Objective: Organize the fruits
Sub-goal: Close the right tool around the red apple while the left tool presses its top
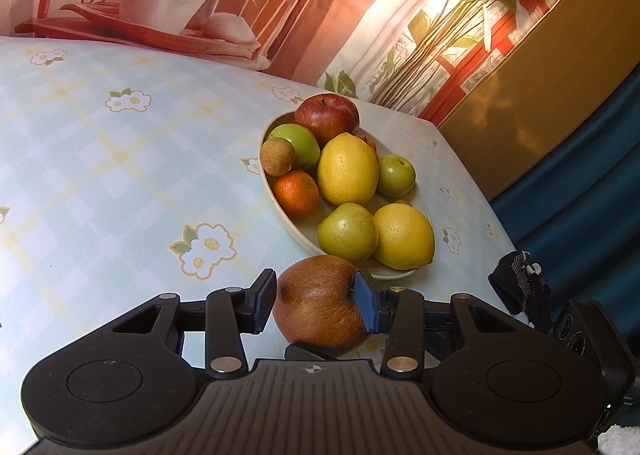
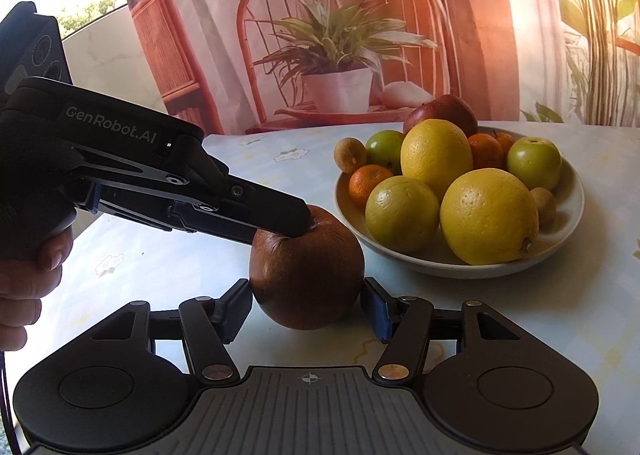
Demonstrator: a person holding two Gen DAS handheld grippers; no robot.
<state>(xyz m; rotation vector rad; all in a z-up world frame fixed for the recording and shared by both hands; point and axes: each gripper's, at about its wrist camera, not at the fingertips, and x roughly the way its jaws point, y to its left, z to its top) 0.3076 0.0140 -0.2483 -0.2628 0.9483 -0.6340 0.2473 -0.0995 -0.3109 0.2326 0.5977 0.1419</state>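
A brown apple (image 1: 316, 307) (image 2: 308, 279) sits on the table in front of a white oval bowl (image 1: 267, 187) (image 2: 420, 261). My left gripper (image 1: 316, 295) is shut on it, one pad on each side. In the right wrist view that gripper (image 2: 296, 223) comes in from the left across the apple's top. My right gripper (image 2: 306, 295) stands open around the same apple, its pads close beside it. The bowl holds a red apple (image 1: 326, 117), two lemons (image 1: 348, 169), green apples (image 2: 402, 213), mandarins (image 1: 296, 193) and a small brown fruit (image 1: 277, 157).
A pale checked tablecloth (image 1: 120, 175) with flower prints covers the table. Its right edge (image 1: 476, 191) drops off to a dark blue cloth. A printed curtain (image 2: 340, 35) hangs behind the table. A person's hand (image 2: 24, 287) holds the left gripper's handle.
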